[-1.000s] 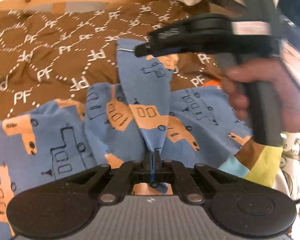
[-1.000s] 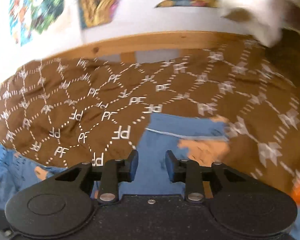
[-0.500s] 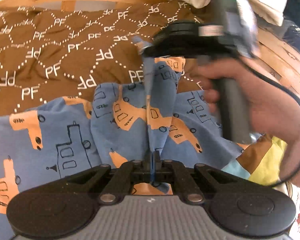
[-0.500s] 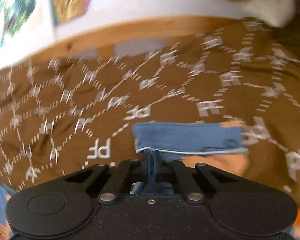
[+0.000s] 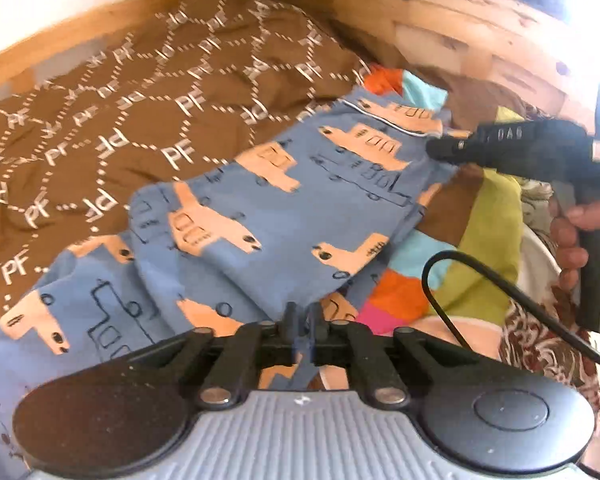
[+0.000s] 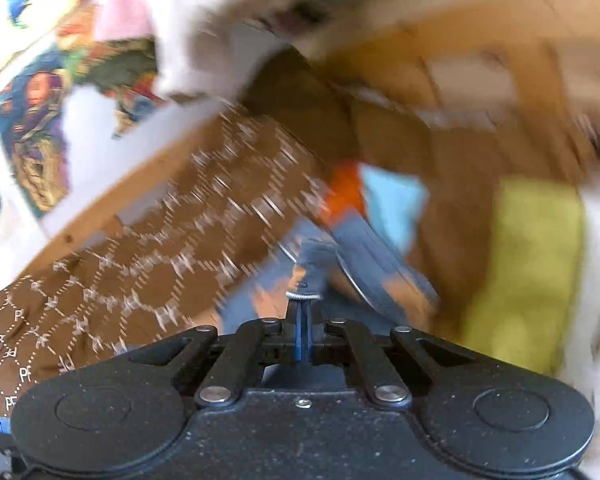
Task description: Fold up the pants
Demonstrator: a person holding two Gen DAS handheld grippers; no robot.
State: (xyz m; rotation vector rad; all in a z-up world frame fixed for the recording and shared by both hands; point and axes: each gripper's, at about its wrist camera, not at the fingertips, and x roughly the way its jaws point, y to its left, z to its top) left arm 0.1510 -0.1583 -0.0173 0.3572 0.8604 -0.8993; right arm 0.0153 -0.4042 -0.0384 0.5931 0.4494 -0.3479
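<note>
Blue pants (image 5: 268, 216) with orange vehicle prints lie spread on a brown quilt (image 5: 112, 120). My left gripper (image 5: 302, 326) is shut on the near edge of the pants. My right gripper (image 6: 303, 316) is shut on the white-trimmed hem of a pant leg (image 6: 312, 276). In the left wrist view the right gripper (image 5: 440, 148) holds that hem at the far right, with the leg pulled out flat between the two grippers. The right wrist view is motion-blurred.
The brown quilt with white "PF" marks covers the bed. A patchwork cloth (image 5: 488, 236) of yellow-green, orange, light blue and pink lies under the pants at right. A wooden bed frame (image 5: 440, 20) rings the far side. A black cable (image 5: 480, 300) trails from the right gripper.
My right gripper closed on the pant-leg hem and carried it to the right, stretching the leg out flat. My left gripper stayed shut on the near edge.
</note>
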